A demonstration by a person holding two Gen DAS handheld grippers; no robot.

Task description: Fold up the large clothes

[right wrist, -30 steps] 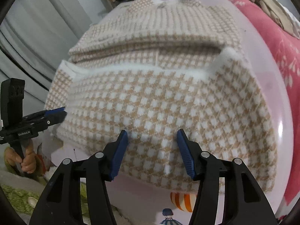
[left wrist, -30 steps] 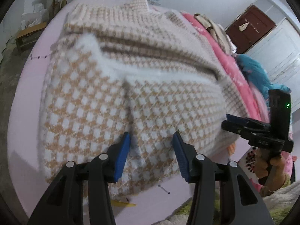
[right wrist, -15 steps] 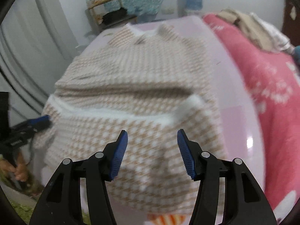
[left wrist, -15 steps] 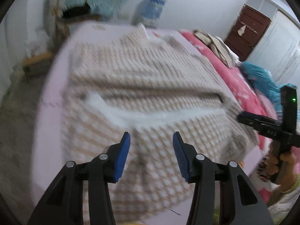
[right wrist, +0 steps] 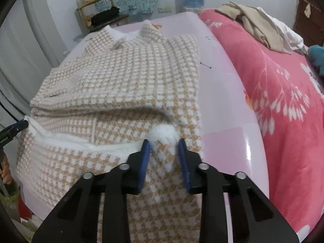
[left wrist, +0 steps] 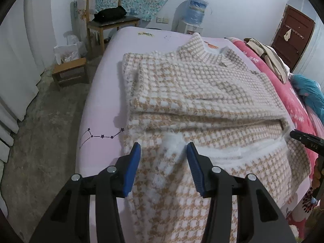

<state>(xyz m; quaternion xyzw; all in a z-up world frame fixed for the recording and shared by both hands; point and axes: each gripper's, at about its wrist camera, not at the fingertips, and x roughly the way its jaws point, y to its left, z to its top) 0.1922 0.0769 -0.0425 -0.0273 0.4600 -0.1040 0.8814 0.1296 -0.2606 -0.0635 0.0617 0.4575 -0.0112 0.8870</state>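
Pale pink sheet [left wrist: 101, 109] covers the bed, with a red blanket [right wrist: 283, 101] along its right side and a chair [left wrist: 105, 18] by the far wall. On the sheet lies our coat [left wrist: 192, 85], a thick fleecy check one, collar at the far end, its near hem turned up so the white lining shows. Our left gripper [left wrist: 163, 162] stands part spread over the left corner of that hem; the cloth sits between the pads, but we cannot tell that they press it. Our right gripper [right wrist: 164, 158] has just been closing, and its pads now look pinched on the right corner's white fluff. We judge the coat soft, bulky and fairly heavy, not slippery: it will sag between two holds, so take it at both hem corners, deep enough to catch shell and lining together
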